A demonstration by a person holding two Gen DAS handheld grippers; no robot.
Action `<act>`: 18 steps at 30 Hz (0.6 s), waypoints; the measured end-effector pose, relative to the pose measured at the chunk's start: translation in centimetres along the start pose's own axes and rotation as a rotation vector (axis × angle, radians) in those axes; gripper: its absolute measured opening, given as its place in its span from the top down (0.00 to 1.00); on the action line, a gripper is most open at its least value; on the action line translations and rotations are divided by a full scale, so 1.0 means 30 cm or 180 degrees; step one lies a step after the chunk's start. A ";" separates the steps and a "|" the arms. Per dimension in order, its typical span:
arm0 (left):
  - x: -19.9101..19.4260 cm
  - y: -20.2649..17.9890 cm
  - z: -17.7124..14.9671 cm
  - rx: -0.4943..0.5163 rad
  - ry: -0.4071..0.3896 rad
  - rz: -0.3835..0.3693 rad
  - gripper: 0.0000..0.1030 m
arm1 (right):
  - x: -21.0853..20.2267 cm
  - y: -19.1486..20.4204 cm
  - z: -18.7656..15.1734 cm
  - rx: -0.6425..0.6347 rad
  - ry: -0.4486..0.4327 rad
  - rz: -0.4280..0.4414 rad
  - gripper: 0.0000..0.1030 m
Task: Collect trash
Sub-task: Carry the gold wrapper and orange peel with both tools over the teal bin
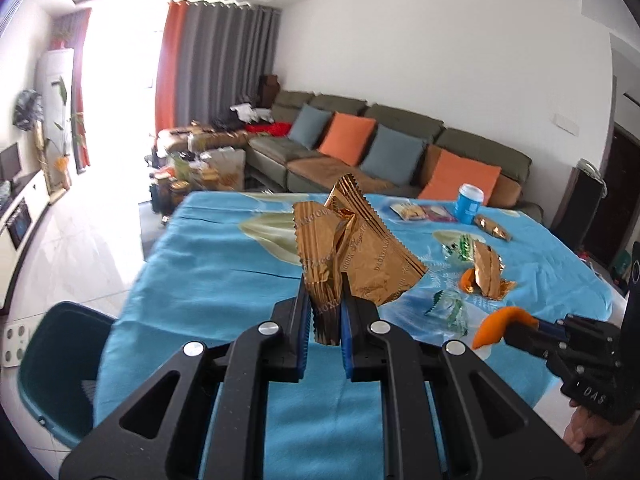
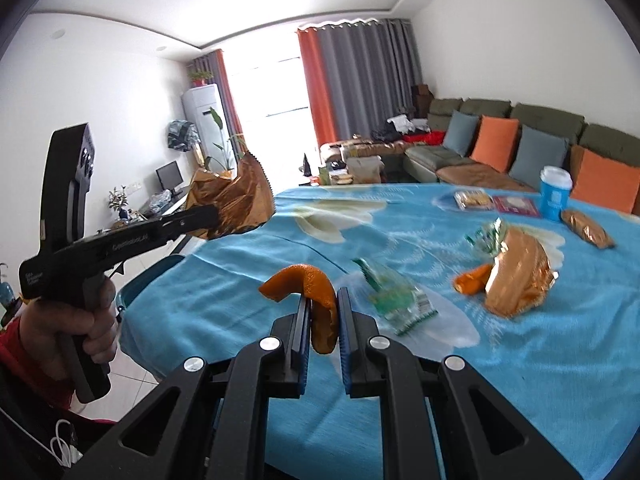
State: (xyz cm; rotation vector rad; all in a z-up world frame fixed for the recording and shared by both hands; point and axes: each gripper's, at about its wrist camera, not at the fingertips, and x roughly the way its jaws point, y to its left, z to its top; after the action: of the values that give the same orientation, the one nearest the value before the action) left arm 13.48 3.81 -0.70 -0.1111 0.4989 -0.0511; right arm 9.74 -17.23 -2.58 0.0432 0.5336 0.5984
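Left tongs [image 1: 324, 312] pinch the gold wrapper [image 1: 356, 248] low on its crumpled end, the bulk of it standing tall above the desk [image 1: 224, 264]. Right tongs [image 2: 324, 320] are clamped on a curl of orange peel [image 2: 316, 300], also lifted off the blue cloth. Both loads are airborne, and the dark green bin [image 1: 56, 364] sits low beside the desk's left edge, so the drop looks like the step in hand. To do it well: carry the wrapper right over the bin's mouth before letting go, since light foil may flutter wide; bring the peel across after it, keeping the two tools apart. More waits on the desk: a green-and-clear wrapper [image 2: 396, 300], another gold wrapper [image 2: 520, 276] lying against a second peel [image 2: 472, 280].
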 end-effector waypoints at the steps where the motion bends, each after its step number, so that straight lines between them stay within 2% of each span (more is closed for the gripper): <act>1: -0.023 0.011 -0.002 -0.0007 -0.0032 0.0027 0.87 | -0.003 0.012 0.010 -0.0031 -0.0024 0.0007 0.89; 13: -0.278 0.132 -0.027 -0.0147 -0.0384 0.0332 0.87 | -0.015 0.158 0.132 -0.0387 -0.0351 0.0216 0.89; 18: -0.375 0.178 -0.031 -0.0187 -0.0526 0.0484 0.87 | 0.010 0.229 0.177 -0.0534 -0.0405 0.0355 0.89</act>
State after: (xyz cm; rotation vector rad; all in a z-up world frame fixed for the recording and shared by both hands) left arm 3.30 9.89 3.19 -0.1335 0.3427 0.1209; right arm 8.95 -10.76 3.17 -0.0479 0.3579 0.7425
